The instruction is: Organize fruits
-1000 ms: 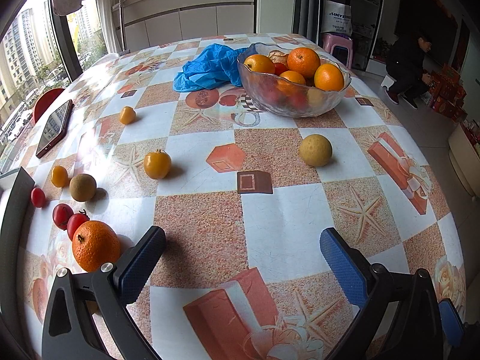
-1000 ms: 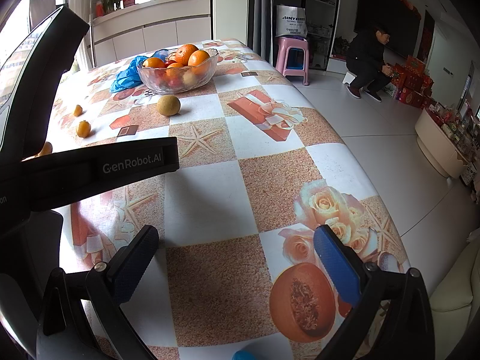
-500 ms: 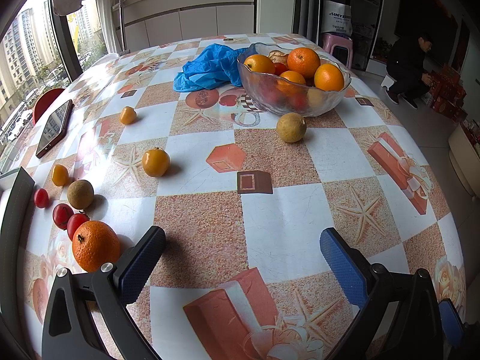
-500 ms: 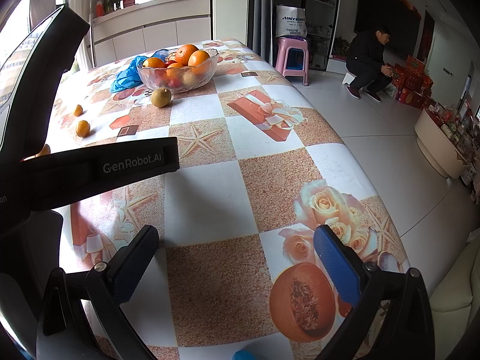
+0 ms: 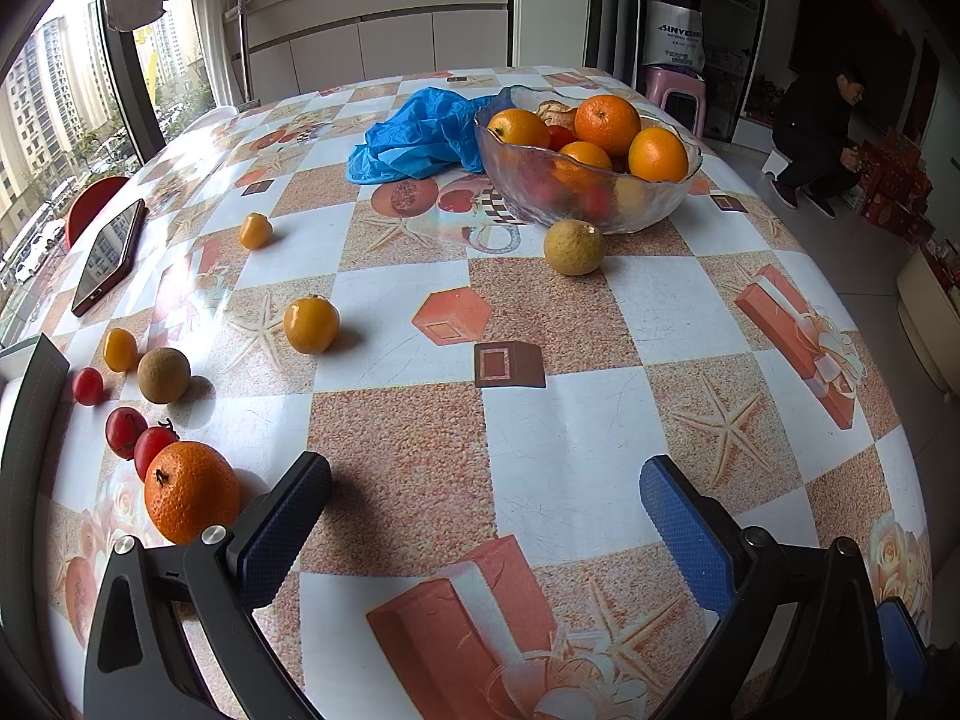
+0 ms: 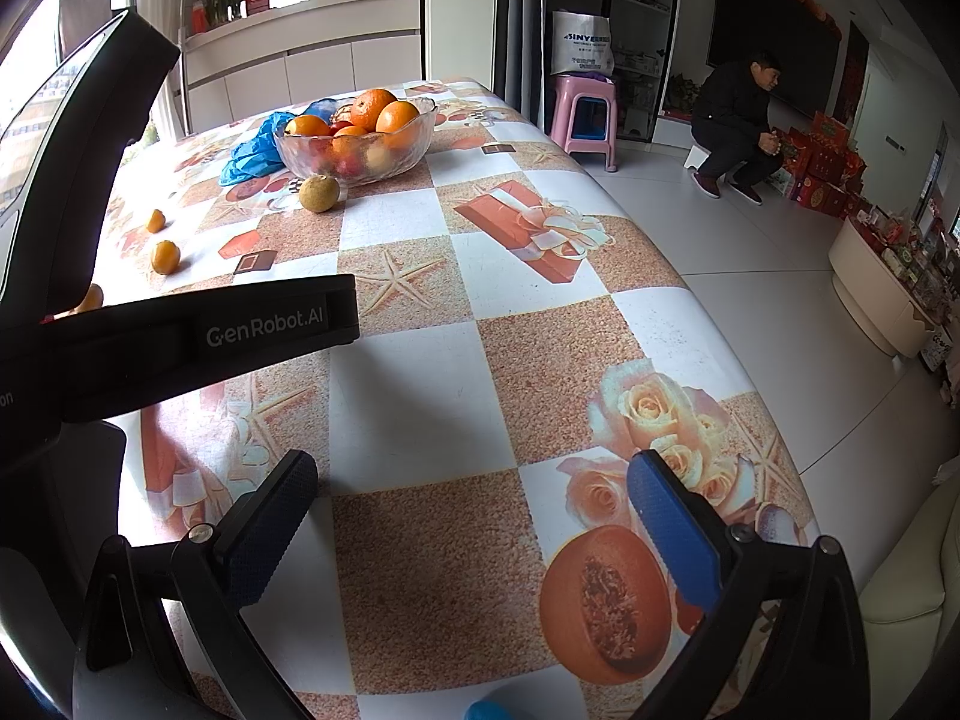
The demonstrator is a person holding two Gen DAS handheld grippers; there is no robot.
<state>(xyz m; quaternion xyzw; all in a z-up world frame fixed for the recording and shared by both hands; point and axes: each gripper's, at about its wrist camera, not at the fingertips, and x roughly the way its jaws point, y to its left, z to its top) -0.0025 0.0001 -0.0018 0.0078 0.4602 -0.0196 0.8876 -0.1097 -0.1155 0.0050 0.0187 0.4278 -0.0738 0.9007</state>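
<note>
Left gripper (image 5: 483, 501): we see it spread, empty, lower frame.
Right gripper (image 6: 474, 498): spread, empty.
Yellow-brown round fruit (image 5: 573, 247): touching the clear glass bowl (image 5: 660, 195).

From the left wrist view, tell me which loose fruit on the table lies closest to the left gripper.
The big orange, just beside the left gripper and its left finger; the tomatoes, kumquats and brown fruits all lie farther off.

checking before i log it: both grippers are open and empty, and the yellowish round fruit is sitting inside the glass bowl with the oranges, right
Not quite. The yellowish round fruit is not inside the glass bowl; it sits on the table just in front of it, as both wrist views show. The rest holds: the left gripper and right gripper are open and empty, and oranges fill the bowl.
</note>
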